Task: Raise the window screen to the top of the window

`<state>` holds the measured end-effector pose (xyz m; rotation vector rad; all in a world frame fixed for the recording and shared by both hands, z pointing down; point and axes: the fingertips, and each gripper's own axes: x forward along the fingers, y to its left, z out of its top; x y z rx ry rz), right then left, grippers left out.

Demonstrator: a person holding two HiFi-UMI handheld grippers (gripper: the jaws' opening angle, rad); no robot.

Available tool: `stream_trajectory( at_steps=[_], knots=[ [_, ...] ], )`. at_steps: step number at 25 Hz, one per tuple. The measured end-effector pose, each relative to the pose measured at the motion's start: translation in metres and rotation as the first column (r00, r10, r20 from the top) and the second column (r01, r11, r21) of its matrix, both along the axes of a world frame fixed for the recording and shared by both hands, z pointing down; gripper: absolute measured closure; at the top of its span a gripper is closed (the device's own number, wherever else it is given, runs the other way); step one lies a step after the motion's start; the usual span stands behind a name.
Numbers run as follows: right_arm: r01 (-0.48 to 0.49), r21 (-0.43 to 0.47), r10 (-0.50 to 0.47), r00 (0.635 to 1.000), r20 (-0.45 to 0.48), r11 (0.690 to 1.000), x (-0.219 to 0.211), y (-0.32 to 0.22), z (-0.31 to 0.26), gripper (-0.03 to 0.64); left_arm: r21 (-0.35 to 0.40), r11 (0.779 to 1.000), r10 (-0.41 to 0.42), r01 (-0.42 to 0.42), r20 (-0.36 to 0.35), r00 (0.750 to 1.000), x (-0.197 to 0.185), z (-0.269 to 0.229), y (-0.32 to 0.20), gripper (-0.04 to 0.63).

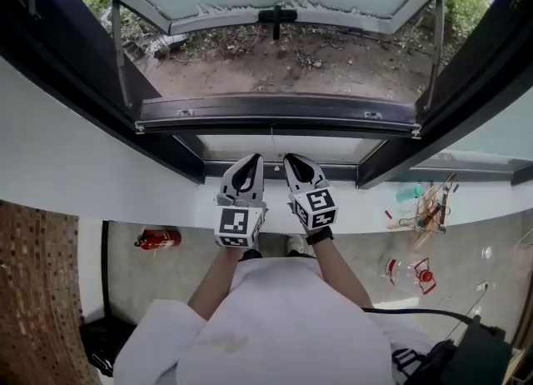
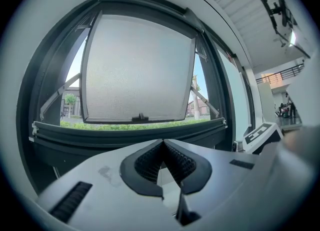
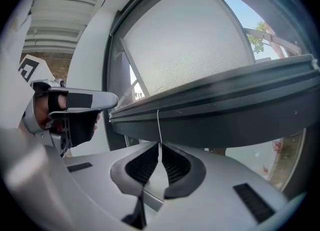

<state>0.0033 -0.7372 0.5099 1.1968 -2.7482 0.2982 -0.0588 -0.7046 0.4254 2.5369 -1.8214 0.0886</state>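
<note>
Dark metal screen bar (image 3: pixel 225 107) lies crosswise, low in the window, just above the fingertips.
Right gripper (image 3: pixel 160 147), nearer, pinches the thin white cord (image 3: pixel 158 125) hanging from it; left gripper (image 2: pixel 163 142) sits beside, jaws together, empty.

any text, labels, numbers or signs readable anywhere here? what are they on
No readable text anywhere.
Left marker cube, right marker cube: square patterns only, no letters.
Red canister on the floor: any label too small to read.
</note>
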Motion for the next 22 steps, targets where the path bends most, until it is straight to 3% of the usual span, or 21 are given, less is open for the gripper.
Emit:
stream_trajectory(
  at_steps=[5, 9, 18, 22],
  knots=[
    [-0.058, -0.015, 0.058, 0.998, -0.012, 0.998, -0.019, -0.019, 0.009, 0.509, -0.004, 1.000, 0.003, -0.003, -0.002, 1.000, -0.021, 0.001, -0.005, 0.594],
    [-0.031, -0.034, 0.031, 1.000, 0.002, 0.999, -0.038, -0.029, 0.012, 0.508, -0.017, 1.000, 0.001, -0.001, -0.020, 1.000, -0.035, 0.006, -0.006, 0.594],
    [-0.071, -0.023, 0.071, 0.997, 0.000, 0.997, -0.049, -0.051, 0.014, 0.508, -0.017, 0.999, 0.039, -0.040, -0.050, 0.998, -0.042, 0.009, -0.003, 0.594],
    [-0.030, -0.040, 0.030, 1.000, 0.007, 0.999, -0.057, -0.047, 0.018, 0.518, -0.012, 0.998, 0.056, -0.056, -0.049, 0.997, -0.043, 0.006, -0.005, 0.594]
  ],
)
